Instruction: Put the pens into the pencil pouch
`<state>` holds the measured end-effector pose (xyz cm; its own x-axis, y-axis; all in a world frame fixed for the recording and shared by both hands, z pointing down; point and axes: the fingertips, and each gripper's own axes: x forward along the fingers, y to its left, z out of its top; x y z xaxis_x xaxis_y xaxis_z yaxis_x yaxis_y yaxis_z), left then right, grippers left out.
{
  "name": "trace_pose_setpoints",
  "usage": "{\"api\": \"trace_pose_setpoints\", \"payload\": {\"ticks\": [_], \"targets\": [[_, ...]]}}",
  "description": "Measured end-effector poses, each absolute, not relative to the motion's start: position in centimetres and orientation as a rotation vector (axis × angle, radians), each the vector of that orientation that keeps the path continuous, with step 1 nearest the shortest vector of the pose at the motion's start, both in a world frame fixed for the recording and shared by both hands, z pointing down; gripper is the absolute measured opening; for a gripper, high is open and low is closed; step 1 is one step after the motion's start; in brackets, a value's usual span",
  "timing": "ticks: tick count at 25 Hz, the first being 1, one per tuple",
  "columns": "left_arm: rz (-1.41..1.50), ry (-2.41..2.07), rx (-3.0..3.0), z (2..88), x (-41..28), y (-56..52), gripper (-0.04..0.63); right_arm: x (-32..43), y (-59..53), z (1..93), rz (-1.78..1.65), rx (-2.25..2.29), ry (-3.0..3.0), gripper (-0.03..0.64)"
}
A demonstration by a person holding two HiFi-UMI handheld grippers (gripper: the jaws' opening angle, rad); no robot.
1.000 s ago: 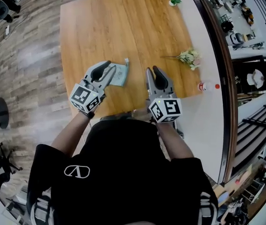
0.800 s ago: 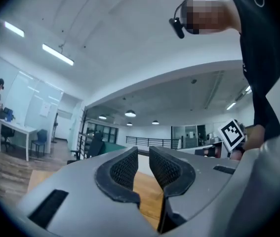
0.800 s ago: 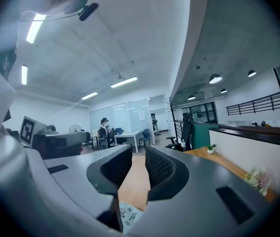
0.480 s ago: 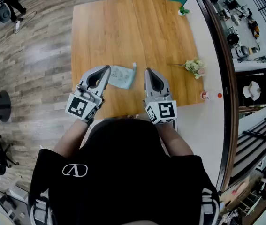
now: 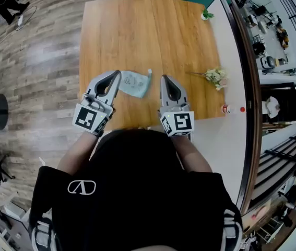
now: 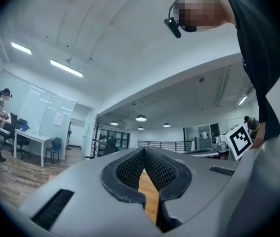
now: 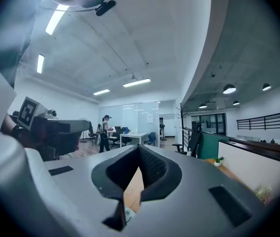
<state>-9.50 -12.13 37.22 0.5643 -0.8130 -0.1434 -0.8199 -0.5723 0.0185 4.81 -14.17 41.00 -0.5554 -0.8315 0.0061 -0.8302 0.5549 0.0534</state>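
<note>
**Jaws, left gripper** [image 5: 117,73]: closed, tips meeting, empty. Only a strip of table [image 5: 137,30] shows through the hollow behind the tips. Held about level over the table's near edge.

**Jaws, right gripper** [image 5: 164,79]: closed likewise, with nothing clamped. Held level, alongside the left gripper and apart from it.

**Pouch** [image 5: 136,83]: pale blue-green and flat, lying on the table in the gap between the two sets of jaws. It is just beside the left tips on their inner side and a little apart from the right tips. A narrow corner or tab points away from the jaws at the end nearer the right gripper. Whether the mouth is open cannot be told.

**Pens**: none visible in any view.

**Handling, pouch (judgement)**: it looks like thin, soft fabric, light and limp. It would likely slide on the smooth wood and crumple if pinched mid-panel. The best hold is on the edge beside the opening, so one gripper can lift and keep the mouth open.

**Handling, pens (judgement)**: stiff, slim and smooth, so prone to roll. Pinch them across the middle of the barrel.

**Other**:
- Flowers [image 5: 213,76] lie beyond the right jaws, on their outer side.
- A plant [image 5: 206,14] stands far ahead of the jaws, at the table's far corner.
</note>
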Motion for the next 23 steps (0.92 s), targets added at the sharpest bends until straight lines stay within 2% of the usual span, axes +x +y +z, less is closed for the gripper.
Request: {"api": "trace_pose_setpoints", "payload": {"ticks": [23], "targets": [[0.214,1.417,-2.808,37.9,-8.3,-12.4,0.003,7.8,-14.4,41.3,-0.019,1.575,-2.701,-0.002]]}}
